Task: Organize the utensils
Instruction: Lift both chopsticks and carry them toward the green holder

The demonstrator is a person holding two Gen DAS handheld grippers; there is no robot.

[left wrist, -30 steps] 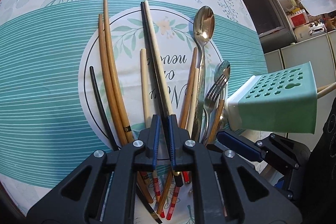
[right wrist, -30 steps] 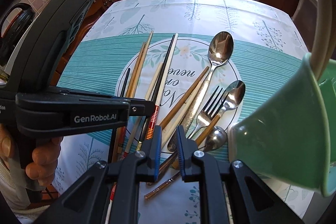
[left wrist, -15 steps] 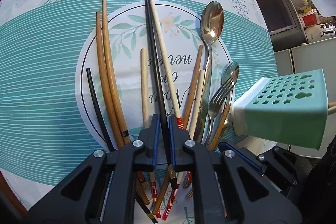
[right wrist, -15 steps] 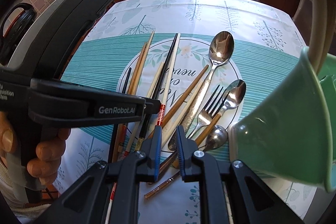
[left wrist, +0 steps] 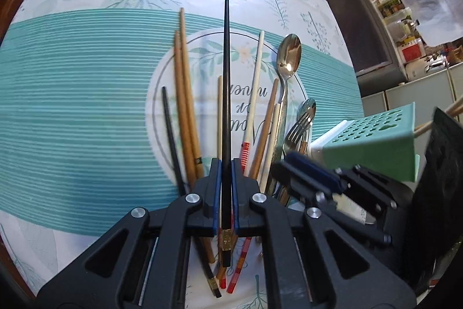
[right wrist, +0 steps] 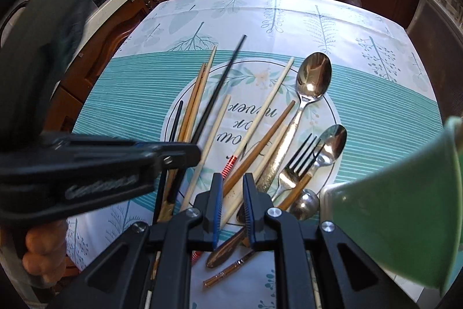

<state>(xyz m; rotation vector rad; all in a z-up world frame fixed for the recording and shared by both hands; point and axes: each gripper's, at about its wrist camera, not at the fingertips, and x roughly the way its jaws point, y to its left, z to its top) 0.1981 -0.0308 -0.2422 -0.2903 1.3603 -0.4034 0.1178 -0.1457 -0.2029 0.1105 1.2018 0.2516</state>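
Left wrist view: the left gripper (left wrist: 226,175) pinches a black chopstick (left wrist: 226,94) at frame centre. Right gripper (right wrist: 233,193) sits slightly parted, empty, beside a green holder (right wrist: 405,207) at lower right.

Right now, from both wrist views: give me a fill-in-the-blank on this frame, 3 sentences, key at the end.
1. The left gripper is shut on a ____ chopstick.
2. The right gripper has its jaws ____, with nothing clamped between them.
3. The fork lies on the tablecloth between the large spoon and the ____ utensil holder.

Missing words: black; open; green
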